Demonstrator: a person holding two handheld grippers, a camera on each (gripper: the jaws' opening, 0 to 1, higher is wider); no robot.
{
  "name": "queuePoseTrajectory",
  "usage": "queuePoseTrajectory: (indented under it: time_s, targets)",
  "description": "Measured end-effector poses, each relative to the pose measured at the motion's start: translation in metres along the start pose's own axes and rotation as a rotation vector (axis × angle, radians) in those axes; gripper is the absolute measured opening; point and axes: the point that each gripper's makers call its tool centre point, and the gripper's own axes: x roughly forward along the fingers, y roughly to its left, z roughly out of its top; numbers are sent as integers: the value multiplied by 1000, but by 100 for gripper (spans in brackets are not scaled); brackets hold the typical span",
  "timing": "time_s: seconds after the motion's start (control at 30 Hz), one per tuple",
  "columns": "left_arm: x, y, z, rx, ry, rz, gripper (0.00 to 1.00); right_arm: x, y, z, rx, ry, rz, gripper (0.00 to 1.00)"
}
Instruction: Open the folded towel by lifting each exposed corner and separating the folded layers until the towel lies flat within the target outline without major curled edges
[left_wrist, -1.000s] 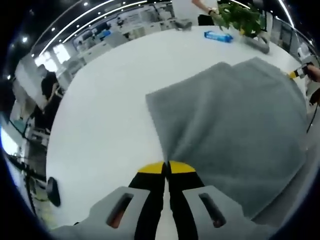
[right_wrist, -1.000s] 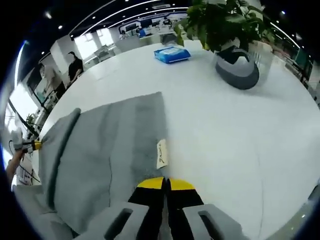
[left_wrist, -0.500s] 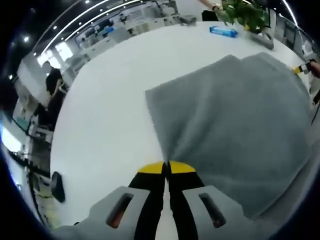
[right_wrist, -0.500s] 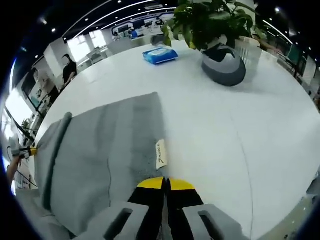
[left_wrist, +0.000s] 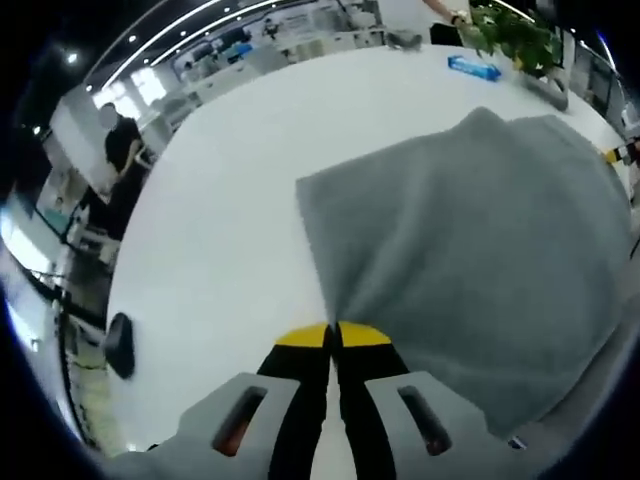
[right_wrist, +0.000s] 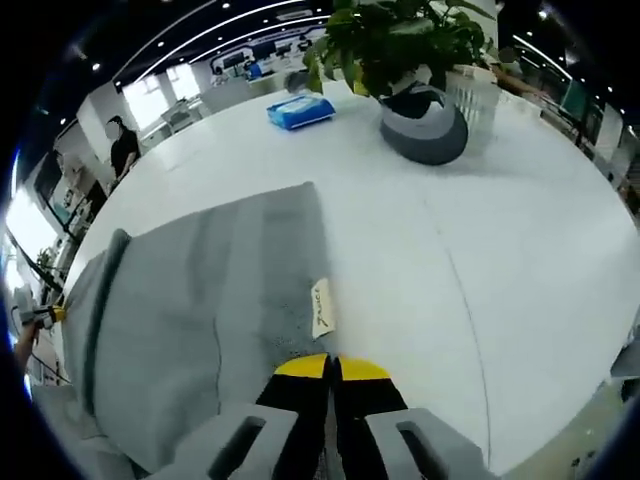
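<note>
Left gripper (left_wrist: 333, 335): jaws closed, pinching the near corner of the towel (left_wrist: 470, 250).
Towel: grey, spread over the white table (left_wrist: 230, 200).
Right gripper (right_wrist: 331, 366): jaws closed on the towel's edge near its tag (right_wrist: 321, 307).
Far right: potted plant (right_wrist: 405, 60), blue packet (right_wrist: 298, 111).

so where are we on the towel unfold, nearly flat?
Done: most folds look opened; the grey towel spreads wide over the white table. In hand: both claws shut on towel corners, left claw and right claw, the latter beside the label tag. Left: one long edge is doubled over, and no target outline is visible to check against.
</note>
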Motion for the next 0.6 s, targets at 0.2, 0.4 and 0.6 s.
queuePoseTrajectory:
  time_s: [0.2, 0.4, 0.6]
  targets:
    - [-2, 8, -7, -19, 10, 14, 1, -5, -5, -3, 5, -4, -15, 0]
    - [-1, 10, -8, -36, 7, 10, 1, -3, -6, -4, 10, 0, -9, 0]
    - [-3, 13, -13, -14, -12, 54, 5, -4, -4, 0, -120, -36, -16, 0]
